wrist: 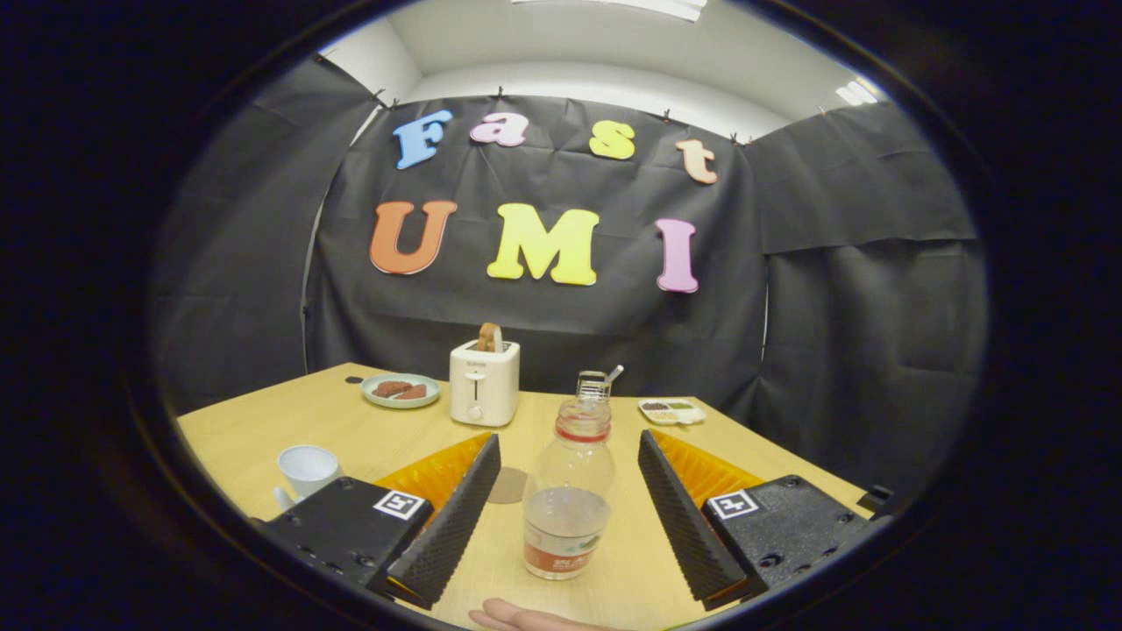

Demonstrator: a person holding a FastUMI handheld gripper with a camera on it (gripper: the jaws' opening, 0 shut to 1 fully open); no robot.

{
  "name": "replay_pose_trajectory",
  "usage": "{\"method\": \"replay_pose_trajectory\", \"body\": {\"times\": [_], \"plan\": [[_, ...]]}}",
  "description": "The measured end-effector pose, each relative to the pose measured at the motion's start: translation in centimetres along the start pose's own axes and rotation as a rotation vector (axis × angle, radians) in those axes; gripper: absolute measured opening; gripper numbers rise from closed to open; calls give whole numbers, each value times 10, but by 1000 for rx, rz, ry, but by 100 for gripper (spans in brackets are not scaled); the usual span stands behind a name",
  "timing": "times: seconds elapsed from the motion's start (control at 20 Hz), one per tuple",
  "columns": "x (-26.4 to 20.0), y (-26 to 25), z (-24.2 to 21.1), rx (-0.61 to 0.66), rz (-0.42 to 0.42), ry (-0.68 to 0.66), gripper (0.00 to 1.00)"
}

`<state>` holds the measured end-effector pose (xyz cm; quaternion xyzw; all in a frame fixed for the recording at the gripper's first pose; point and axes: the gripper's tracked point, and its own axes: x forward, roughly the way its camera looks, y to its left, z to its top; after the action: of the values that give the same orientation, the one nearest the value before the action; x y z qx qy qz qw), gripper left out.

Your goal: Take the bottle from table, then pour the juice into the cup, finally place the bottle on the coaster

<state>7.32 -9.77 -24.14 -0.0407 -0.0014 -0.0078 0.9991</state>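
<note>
2 fingers of the tool point(568, 499) stand wide apart, flanking the untouched bottle point(568, 491).

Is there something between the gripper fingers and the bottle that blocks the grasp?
Nothing visible blocks it. The gripper is open, and the bottle stands upright on the table between its fingers, touching neither. The coaster lies on the table just beside the bottle, and the cup stands farther off on that side.
</note>
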Motion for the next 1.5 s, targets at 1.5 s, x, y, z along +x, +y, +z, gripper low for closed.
{"method": "replay_pose_trajectory", "body": {"times": [1.5], "plan": [[34,6,-20,-101,-2,-27,81]]}}
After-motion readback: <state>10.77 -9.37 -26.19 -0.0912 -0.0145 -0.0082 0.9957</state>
